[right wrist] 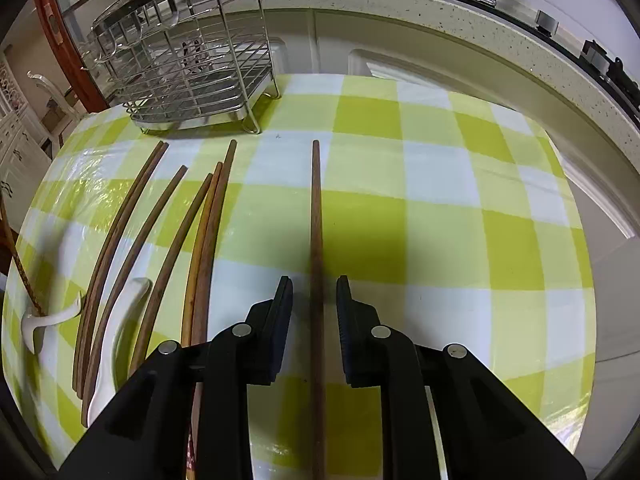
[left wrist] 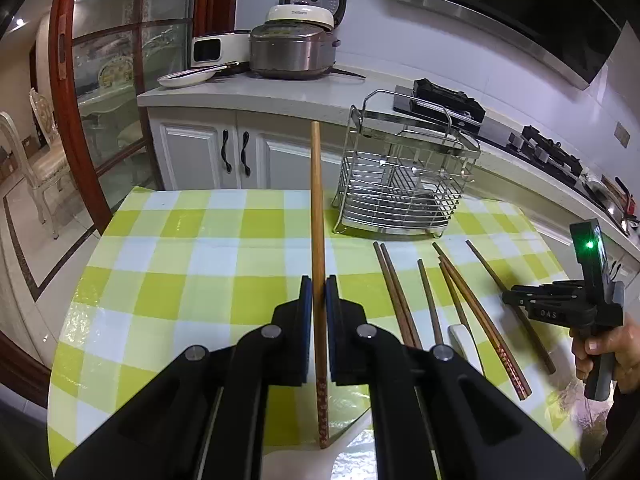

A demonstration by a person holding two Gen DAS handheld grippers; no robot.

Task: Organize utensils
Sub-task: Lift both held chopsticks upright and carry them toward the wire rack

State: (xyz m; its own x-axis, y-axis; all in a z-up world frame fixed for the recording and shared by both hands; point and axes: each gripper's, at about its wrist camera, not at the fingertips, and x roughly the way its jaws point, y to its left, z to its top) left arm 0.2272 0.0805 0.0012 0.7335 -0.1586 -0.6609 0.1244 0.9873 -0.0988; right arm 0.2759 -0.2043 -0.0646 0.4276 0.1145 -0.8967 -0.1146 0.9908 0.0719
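My left gripper [left wrist: 319, 284] is shut on a light wooden chopstick [left wrist: 316, 200], which it holds clear of the checked table, thin end pointing away. A wire utensil rack [left wrist: 404, 184] stands at the table's far side. Several dark chopsticks [left wrist: 400, 296] and a white spoon [left wrist: 462, 340] lie in front of it. My right gripper [right wrist: 315, 292] points down at the table with its jaws a little apart. A dark chopstick [right wrist: 317, 208] lies between them, and a gap shows on each side of it. The left wrist view shows that gripper [left wrist: 516, 296] low over the rightmost chopstick.
The rack [right wrist: 192, 68] is left of the right gripper, with several chopsticks [right wrist: 160, 220] and a white spoon [right wrist: 120, 320] below it. A second white spoon [right wrist: 40, 320] lies at the far left. Behind the table [left wrist: 180, 240] runs a kitchen counter [left wrist: 280, 96] with rice cookers.
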